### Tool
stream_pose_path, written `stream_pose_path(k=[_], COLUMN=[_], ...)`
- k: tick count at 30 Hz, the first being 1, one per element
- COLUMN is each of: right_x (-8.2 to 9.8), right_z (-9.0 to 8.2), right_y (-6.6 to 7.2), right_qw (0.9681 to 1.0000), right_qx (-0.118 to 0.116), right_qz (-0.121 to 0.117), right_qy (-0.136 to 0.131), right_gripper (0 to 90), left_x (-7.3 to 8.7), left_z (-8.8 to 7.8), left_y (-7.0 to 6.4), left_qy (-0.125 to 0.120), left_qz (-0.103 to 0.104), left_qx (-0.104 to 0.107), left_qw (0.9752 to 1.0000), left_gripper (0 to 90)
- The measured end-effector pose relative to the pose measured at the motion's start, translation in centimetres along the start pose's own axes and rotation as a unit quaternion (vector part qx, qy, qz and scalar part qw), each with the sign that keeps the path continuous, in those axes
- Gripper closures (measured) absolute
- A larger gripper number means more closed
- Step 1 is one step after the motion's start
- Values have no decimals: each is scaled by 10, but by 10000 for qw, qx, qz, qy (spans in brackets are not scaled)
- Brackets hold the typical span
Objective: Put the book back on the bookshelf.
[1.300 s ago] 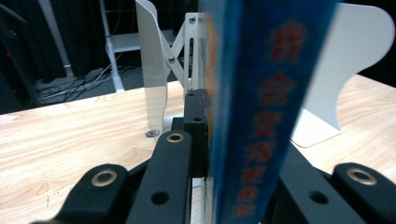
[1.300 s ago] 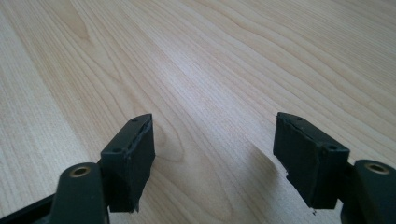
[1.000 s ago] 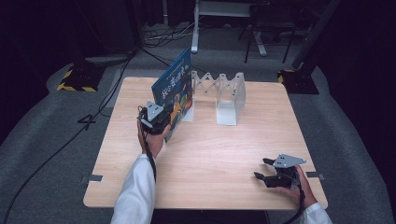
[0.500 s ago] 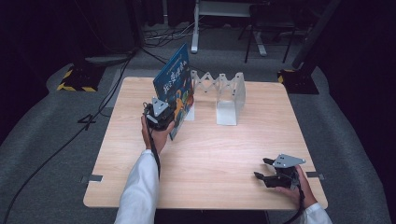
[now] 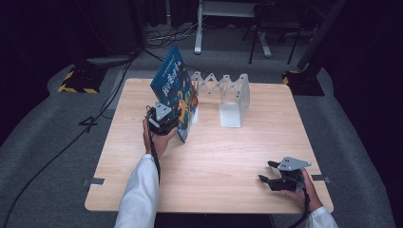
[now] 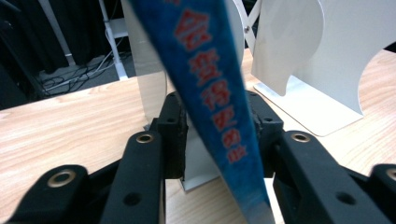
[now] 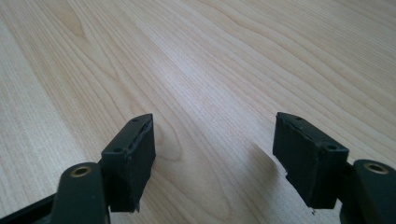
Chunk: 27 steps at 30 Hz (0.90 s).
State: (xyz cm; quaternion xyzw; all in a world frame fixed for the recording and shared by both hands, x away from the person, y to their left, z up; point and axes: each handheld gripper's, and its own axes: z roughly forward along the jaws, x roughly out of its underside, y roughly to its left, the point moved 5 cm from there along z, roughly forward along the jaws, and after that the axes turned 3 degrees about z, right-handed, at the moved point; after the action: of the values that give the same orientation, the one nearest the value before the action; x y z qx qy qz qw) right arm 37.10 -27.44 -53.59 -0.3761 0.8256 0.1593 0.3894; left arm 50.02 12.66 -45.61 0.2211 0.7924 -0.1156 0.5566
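Left gripper view: the left gripper [image 6: 212,140] has its fingers [image 6: 173,135] on either side of the book [image 6: 210,93], near its lower edge. They have just been opening; a gap shows at the left pad, while the right pad sits at or very near the cover, so the pinch appears released.

In the high view the book [image 5: 173,92] stands tilted on the bench [image 5: 228,156], leaning against the left end of the white rack [image 5: 233,99], with the left gripper [image 5: 166,121] at its near lower corner.

Handling, as judged: a thin hardback, stiff and fairly light, with a glossy cover that may slip between pads. Take hold near the spine or the lower edge, across the thickness, where it flexes least. Unsupported, it may tip.

The right gripper [image 5: 280,178] rests on the bench near its front right corner, well apart from the book, fingers [image 7: 130,158] spread, nothing between them.
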Motion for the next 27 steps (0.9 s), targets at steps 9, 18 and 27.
stream_pose_path(k=[9,18,27], right_x=[0,0,0], right_z=[0,0,0], right_y=[0,-1,-2], right_qw=[10000,10000,9999], right_qx=[8,21,38], right_qz=[10,26,101], right_qy=[4,10,37], right_gripper=[299,297,300], left_x=[-1,3,6], left_z=[-2,-6,-11], left_y=[-4,-7,-4], left_qy=[52,170,251], left_qz=[159,373,380], left_qx=[-17,-72,-51], left_qw=[9999,9991,9989], left_gripper=[620,589,589])
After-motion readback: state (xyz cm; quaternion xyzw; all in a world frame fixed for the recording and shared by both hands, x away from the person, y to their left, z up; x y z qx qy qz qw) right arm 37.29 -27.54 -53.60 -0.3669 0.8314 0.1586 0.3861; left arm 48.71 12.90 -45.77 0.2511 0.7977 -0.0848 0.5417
